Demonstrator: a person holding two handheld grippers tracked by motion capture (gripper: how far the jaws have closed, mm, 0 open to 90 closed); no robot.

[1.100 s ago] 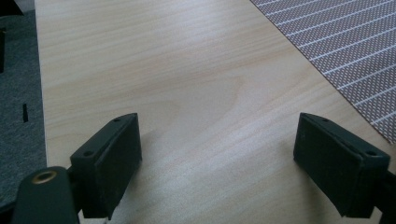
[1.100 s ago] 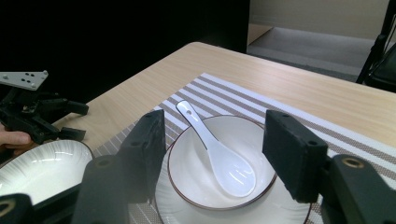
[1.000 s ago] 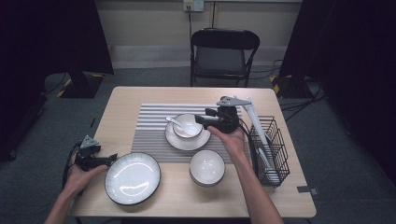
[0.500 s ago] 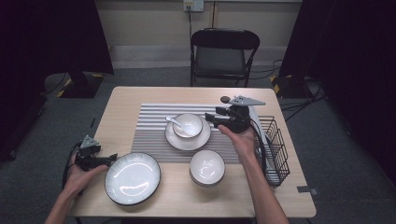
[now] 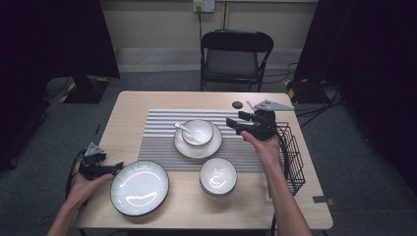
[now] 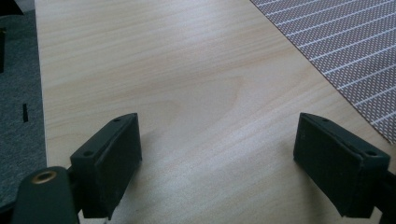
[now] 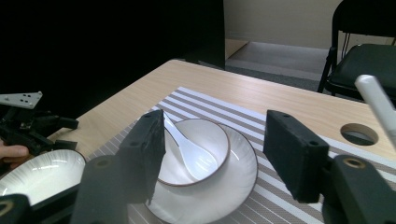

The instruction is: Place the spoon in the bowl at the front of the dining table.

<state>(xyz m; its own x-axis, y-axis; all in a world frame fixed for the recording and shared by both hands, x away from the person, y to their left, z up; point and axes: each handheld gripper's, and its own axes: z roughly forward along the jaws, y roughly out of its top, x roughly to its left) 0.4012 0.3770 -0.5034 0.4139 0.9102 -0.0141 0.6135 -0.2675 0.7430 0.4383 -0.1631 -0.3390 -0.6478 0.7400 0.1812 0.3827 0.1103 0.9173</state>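
A: Room first?

B: Dim, with dark curtains on both sides and a folding chair [image 5: 236, 54] behind the table [image 5: 142, 101]. Pale wood, flat, with a striped mat [image 5: 157, 128] in the middle and a wire rack [image 5: 295, 152] at the right edge.

A: And on the table?

B: Wide plate [image 5: 139, 188] at the near left, off the mat. Saucer [image 5: 197, 146] on the mat, carrying a small bowl [image 5: 199, 132]. Empty bowl [image 5: 218, 176] nearer, at the mat's near edge.

A: Where lies the spoon?

B: White spoon [image 5: 183, 129] inside the small bowl, scoop down in it, handle leaning on the rim. Long axis slanting, handle end turned away from the right gripper [image 5: 235, 125].

A: Which hand nearer?

B: Clearly the right. Held above the mat just beside the saucer, pointing level at the bowl; seen along its jaws, spoon straight ahead and lower. Left gripper [image 5: 115, 168] well apart, touching or nearly touching the wide plate's rim.

A: Jaws?

B: Right: apart, just been opening a little more, nothing between them. Left [image 6: 217, 158]: wide apart over bare wood, holding nothing.

A: Next move, probably?

B: Forward and down to the handle.
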